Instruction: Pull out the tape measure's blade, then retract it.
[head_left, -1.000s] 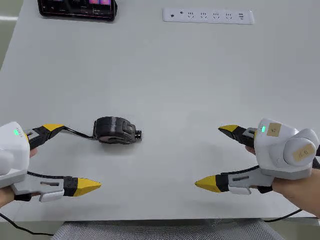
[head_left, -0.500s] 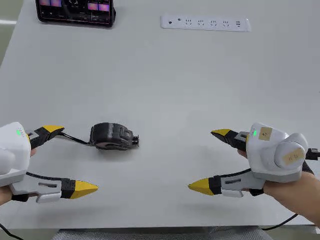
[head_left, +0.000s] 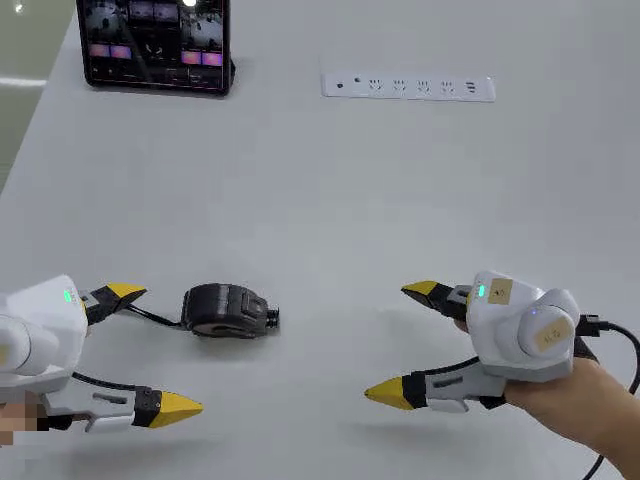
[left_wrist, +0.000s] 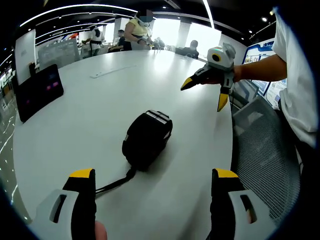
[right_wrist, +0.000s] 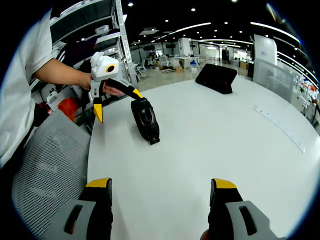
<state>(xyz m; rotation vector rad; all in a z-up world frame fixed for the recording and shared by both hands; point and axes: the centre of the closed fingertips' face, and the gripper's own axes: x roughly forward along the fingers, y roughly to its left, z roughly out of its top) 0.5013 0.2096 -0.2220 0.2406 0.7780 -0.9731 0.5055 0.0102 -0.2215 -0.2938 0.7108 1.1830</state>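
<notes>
The tape measure (head_left: 225, 311) is a black, rounded case that lies on its side on the white tabletop (head_left: 330, 200), close to the near edge and toward its left end. At the right end of the case only the small end hook of the blade shows. A thin black strap leaves its left end.

This strap runs up to the far jaw of your left gripper (head_left: 160, 350); I cannot tell if it touches the jaw. The body of this gripper is cut off by the picture's edge. Any marks on the case are too small to read.

Both grippers have their jaws spread wide and hold nothing. The left one stands just beside the case. The right gripper (head_left: 392, 341) is well apart from it, toward the right end of the near edge.

Near the far edge stand a dark tablet (head_left: 155, 45) and a white power strip (head_left: 407, 87). The table between the case and the right gripper is bare.
</notes>
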